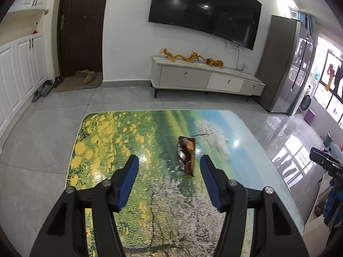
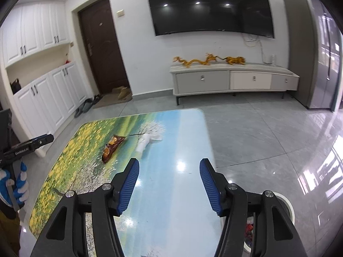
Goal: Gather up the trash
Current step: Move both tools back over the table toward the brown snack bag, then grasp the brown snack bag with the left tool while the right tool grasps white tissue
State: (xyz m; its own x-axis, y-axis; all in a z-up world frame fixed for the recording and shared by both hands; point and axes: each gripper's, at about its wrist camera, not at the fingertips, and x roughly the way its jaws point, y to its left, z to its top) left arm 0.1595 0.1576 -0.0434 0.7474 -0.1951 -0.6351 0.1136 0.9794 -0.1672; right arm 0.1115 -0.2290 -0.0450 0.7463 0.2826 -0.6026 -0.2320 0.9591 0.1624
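Note:
A brown snack wrapper (image 1: 186,155) lies on the flower-printed table (image 1: 111,141), just ahead of my left gripper (image 1: 169,163), which is open and empty above the table. A crumpled white tissue (image 1: 221,146) lies to the wrapper's right. In the right wrist view the wrapper (image 2: 112,147) and tissue (image 2: 148,141) sit ahead and to the left of my right gripper (image 2: 169,167), open and empty over the table's blue part (image 2: 182,132). The left gripper's body (image 2: 32,143) shows at that view's left edge, held by a blue-and-white gloved hand (image 2: 15,184).
A white trash bin (image 2: 268,218) with coloured scraps inside stands on the floor at the table's right, under my right gripper. Beyond the table are grey tiled floor, a white TV cabinet (image 1: 205,79), a wall TV, a dark door and a steel fridge (image 1: 285,64).

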